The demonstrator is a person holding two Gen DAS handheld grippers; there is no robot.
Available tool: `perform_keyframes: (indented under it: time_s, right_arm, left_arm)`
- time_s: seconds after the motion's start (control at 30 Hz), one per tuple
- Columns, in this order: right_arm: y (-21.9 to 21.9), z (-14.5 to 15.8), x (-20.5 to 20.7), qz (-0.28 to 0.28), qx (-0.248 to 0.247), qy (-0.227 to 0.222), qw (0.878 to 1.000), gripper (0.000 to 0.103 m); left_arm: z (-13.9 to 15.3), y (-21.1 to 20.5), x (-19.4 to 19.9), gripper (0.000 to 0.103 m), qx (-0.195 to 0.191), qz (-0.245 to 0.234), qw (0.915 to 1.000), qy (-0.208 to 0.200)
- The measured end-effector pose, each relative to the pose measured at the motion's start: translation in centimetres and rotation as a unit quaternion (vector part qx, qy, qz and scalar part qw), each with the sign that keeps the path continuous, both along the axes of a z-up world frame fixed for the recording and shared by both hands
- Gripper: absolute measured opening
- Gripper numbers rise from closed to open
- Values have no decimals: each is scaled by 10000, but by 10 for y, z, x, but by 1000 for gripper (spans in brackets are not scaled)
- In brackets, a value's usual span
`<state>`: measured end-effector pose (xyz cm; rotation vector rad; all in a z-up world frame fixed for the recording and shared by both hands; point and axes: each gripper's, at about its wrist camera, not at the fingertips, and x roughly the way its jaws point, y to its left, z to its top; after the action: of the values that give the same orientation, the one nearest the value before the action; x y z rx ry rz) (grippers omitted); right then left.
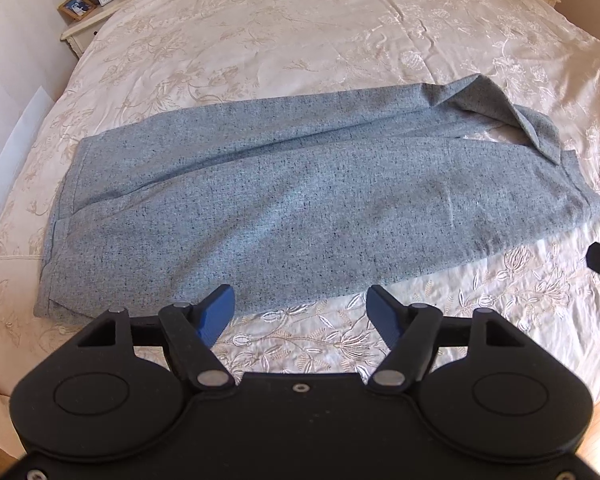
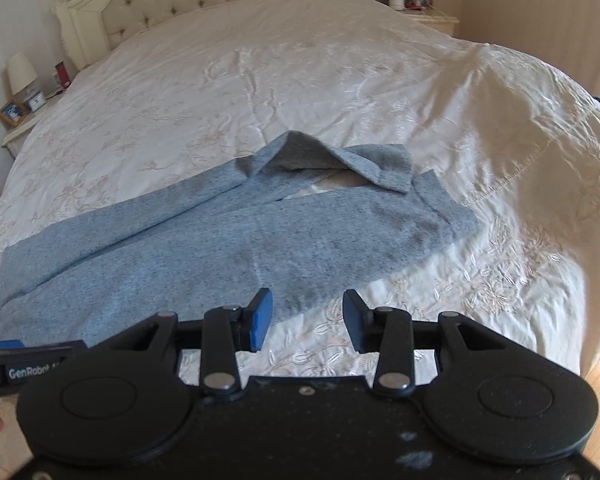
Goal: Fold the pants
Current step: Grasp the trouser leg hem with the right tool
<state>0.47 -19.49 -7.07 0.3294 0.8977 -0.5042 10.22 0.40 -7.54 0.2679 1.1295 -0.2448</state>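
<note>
Grey pants lie lengthwise across the bed, legs stacked, one end flipped back into a loose flap on the far side. Left tongs spread wide, nothing betw. them, hovering just off the pants' near edge. Right tongs likewise released, empty, also by the near edge. Fabric looks soft, floppy, light, w/ some grip; prob. best pinched at the end corners, through both layers, so it doesn't sag.
</note>
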Motion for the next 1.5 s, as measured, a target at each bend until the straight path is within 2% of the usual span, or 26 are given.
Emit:
perform_keyframes:
  time_s: [0.3, 0.53, 0.67, 0.8, 1.03, 1.2, 1.27, 1.33, 1.5]
  right_arm:
    - [-111, -50, 6, -687, 150, 335, 9970, 42]
    - [-188, -96, 24, -616, 385, 757, 9945, 42]
    - [-213, -120, 38, -297, 510, 880, 9944, 42]
    - [-232, -137, 58, -51, 564, 814, 9951, 42]
    - [-266, -160, 94, -13, 624, 686, 9957, 42]
    - [-280, -168, 102, 132, 1105, 783, 9907, 44]
    - [-281, -166, 106, 360, 1399, 886, 9855, 37]
    - [-281, -157, 108, 542, 1532, 915, 9824, 5]
    - [-290, -120, 98, 482, 1728, 728, 9811, 3]
  left_arm:
    - [-41, -49, -4, 73, 78, -249, 9996, 129]
    - [-75, -105, -13, 73, 224, -350, 9990, 188]
    - [-97, -131, -12, 73, 295, -288, 9986, 322]
    - [-110, -150, -7, 73, 503, -236, 9979, 333]
    - [-110, -157, 0, 73, 605, 41, 9977, 308]
    - [-106, -154, -3, 73, 600, 213, 9974, 339]
    - [-105, -152, -4, 73, 574, 248, 9973, 377]
    - [-105, -151, -6, 73, 570, 222, 9974, 392]
    - [-102, -151, -13, 73, 606, 38, 9973, 422]
